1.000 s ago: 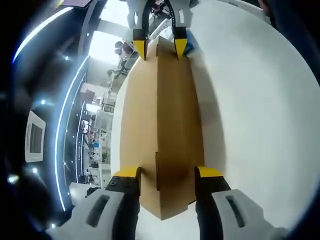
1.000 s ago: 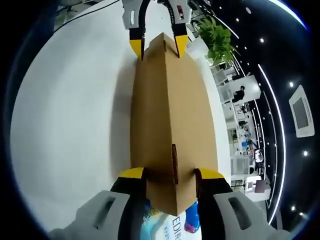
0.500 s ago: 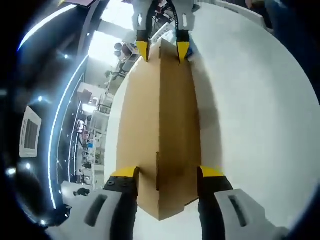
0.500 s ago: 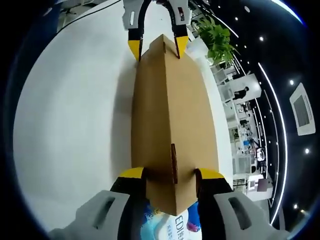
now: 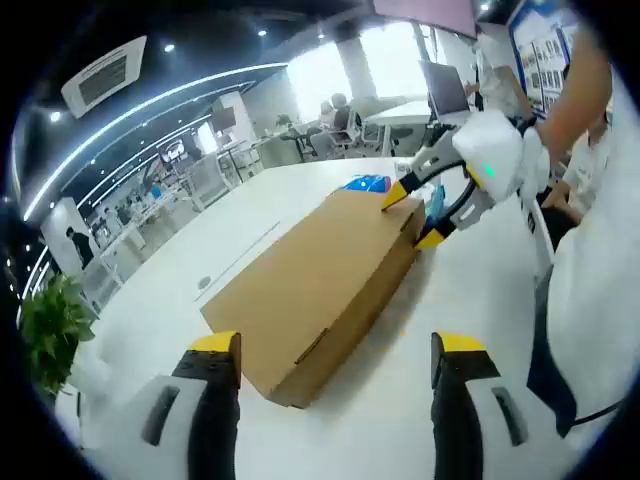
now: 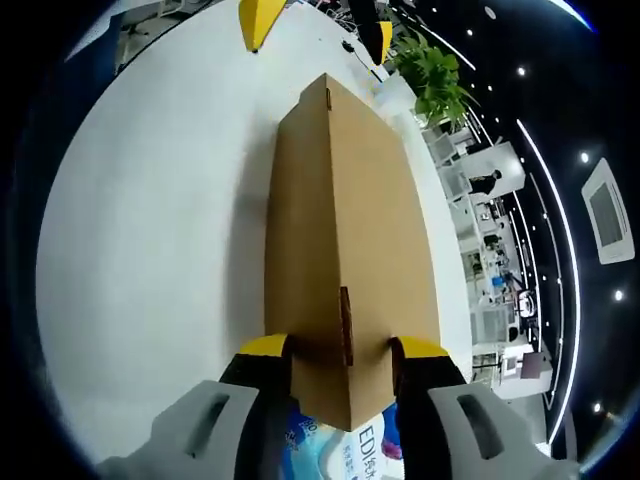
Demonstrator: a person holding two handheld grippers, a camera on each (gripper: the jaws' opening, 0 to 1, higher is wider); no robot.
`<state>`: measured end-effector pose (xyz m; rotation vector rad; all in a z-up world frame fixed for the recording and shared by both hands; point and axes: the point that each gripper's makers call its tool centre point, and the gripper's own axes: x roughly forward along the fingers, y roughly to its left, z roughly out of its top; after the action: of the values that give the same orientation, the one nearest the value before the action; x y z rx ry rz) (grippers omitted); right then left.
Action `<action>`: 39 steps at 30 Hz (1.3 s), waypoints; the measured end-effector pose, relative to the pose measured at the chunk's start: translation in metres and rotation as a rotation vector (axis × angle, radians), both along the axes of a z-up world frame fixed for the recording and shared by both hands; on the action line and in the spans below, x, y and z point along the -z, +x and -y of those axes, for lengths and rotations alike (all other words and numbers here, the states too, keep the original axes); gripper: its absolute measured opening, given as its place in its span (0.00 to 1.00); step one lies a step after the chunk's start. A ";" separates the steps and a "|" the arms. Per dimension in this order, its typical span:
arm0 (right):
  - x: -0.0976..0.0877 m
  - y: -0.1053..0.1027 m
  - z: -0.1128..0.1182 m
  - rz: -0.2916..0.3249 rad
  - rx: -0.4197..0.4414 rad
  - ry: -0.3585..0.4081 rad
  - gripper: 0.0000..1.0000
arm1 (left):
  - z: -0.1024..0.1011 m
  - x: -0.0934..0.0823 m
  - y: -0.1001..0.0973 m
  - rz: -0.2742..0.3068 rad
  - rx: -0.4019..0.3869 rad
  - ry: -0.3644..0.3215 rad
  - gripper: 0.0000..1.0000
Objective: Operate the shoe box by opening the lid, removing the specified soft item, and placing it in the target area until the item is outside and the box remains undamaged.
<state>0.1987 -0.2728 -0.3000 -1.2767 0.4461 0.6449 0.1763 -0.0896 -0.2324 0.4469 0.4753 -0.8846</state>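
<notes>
Left gripper point(image 5: 335, 345) has been drawn back from the shoe box point(image 5: 315, 285): 0.5 s ago its yellow-tipped jaws stood at either side of the box's near end, whereas now they are spread wide with nothing between them, and the near corner of the box is seen ahead of them, apart from both tips. In the right gripper view that same gripper point(image 6: 315, 20) is seen beyond the far end of the box, clear of the cardboard.

The right gripper point(image 6: 340, 348) has not been moved (its jaws are set at both sides of the end nearest it, as before), and contact with the cardboard seems to be made on both sides, so that end is judged to be held. In the left gripper view it point(image 5: 410, 215) is seen at the far end of the box.

What this is taken to mean: the 2-handed hold has been given up, the box has been left resting on the white table point(image 5: 240, 245), well in from its edges, and 1 gripper has been freed, probably for the lid. The lid is still closed, so nothing has been removed yet.

Counted: 1 shoe box, 2 grippers, 1 blue-and-white printed pack point(image 6: 345, 445) beneath the right gripper's end; whether it is the soft item cannot be told.
</notes>
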 end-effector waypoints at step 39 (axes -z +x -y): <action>-0.008 -0.013 -0.001 -0.052 0.056 0.095 0.50 | -0.052 -0.060 -0.049 -0.220 -0.334 -0.232 0.99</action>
<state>0.1858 -0.2714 -0.2923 -1.1554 0.4872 0.6457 0.1274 -0.0377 -0.1723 0.0523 0.6204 -0.6566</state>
